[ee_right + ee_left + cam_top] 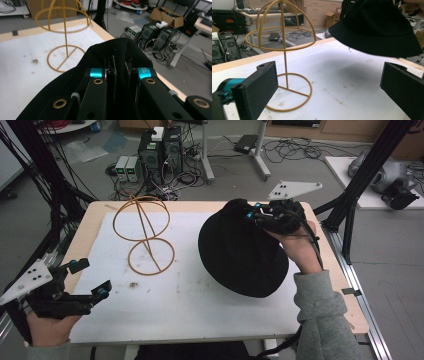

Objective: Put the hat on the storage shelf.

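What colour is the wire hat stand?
Golden yellow; the hat stand shows best in the left gripper view.

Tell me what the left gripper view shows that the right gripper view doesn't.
The left gripper view alone shows the left claw wide open with nothing between its jaws, and the black hat hanging clear of the white table, a shadow beneath it. The right gripper view alone shows the right claw pinching the hat's fabric, plus computer towers on the floor. Both show the hat, the gold wire stand upright and bare, and the table.
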Demonstrator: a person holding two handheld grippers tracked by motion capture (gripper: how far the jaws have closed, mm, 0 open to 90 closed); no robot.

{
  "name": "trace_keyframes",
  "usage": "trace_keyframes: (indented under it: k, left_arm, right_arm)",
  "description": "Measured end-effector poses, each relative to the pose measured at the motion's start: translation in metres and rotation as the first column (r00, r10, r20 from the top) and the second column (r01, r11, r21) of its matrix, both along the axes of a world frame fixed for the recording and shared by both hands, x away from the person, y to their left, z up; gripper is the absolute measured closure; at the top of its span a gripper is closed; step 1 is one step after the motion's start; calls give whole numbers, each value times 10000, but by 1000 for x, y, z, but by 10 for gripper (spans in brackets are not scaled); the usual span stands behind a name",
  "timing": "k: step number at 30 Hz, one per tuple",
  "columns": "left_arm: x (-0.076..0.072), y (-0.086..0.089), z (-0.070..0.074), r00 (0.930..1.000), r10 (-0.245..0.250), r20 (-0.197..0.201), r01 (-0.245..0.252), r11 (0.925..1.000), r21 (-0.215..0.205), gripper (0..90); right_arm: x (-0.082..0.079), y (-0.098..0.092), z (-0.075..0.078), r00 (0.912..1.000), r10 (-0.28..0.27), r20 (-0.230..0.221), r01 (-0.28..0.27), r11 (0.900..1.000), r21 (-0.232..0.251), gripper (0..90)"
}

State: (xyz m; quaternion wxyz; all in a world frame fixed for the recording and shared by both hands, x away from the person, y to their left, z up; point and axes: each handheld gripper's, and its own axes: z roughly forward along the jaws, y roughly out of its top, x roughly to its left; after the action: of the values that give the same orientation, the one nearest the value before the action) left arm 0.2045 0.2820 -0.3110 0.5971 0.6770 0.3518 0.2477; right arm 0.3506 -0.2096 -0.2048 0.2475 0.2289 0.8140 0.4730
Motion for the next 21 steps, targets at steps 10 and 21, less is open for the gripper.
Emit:
trace_keyframes:
  k: [10,21]
  left_arm:
    - [0,0,0,10000,-17,-5,17,10000,-44,18]
    - [-2,1,2,10000,-52,42,53,10000,-71,18]
  right_arm:
    - [-5,0,29,9991,334,257,-335,9994,46,839]
    - [-1,-2,41,9978,558,352,-563,9983,144,839]
